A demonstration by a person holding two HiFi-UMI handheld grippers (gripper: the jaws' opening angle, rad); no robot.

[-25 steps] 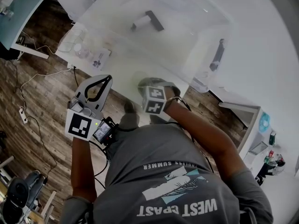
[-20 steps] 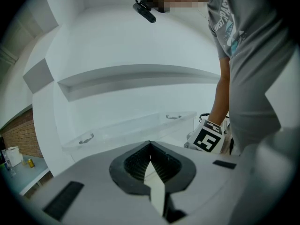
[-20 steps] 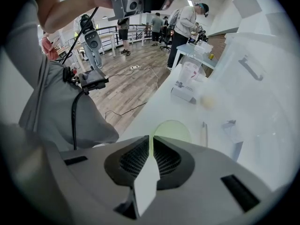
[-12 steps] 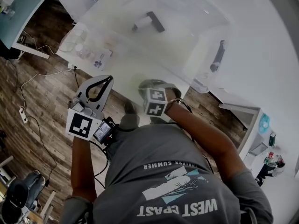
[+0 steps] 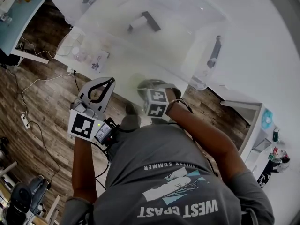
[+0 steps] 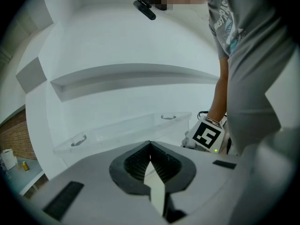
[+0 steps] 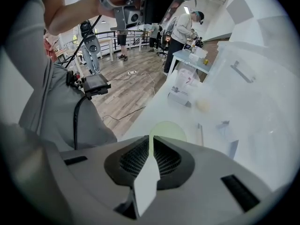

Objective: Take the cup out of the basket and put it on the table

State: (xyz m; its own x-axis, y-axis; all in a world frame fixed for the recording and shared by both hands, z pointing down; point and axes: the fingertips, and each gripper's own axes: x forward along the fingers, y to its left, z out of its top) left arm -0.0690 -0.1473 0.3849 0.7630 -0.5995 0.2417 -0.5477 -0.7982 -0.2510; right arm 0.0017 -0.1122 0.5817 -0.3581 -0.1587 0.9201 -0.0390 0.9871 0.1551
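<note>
White table point(image 5: 262, 55) fills the far side, and its near edge runs above a wooden floor point(image 5: 42, 107). One clear basket point(image 5: 187, 41) with two dark handles point(image 5: 214, 53) stands on it, back from that edge. One pale green cup point(image 7: 168, 129) is outside the basket, at the table's near edge; I cannot tell whether it rests on the surface. Two claws show. The right claw point(image 7: 150, 138) points steeply down and pinches the cup's near rim. The left claw point(image 6: 150, 143) hangs over the floor just off the near edge, pressed together on nothing.
</note>
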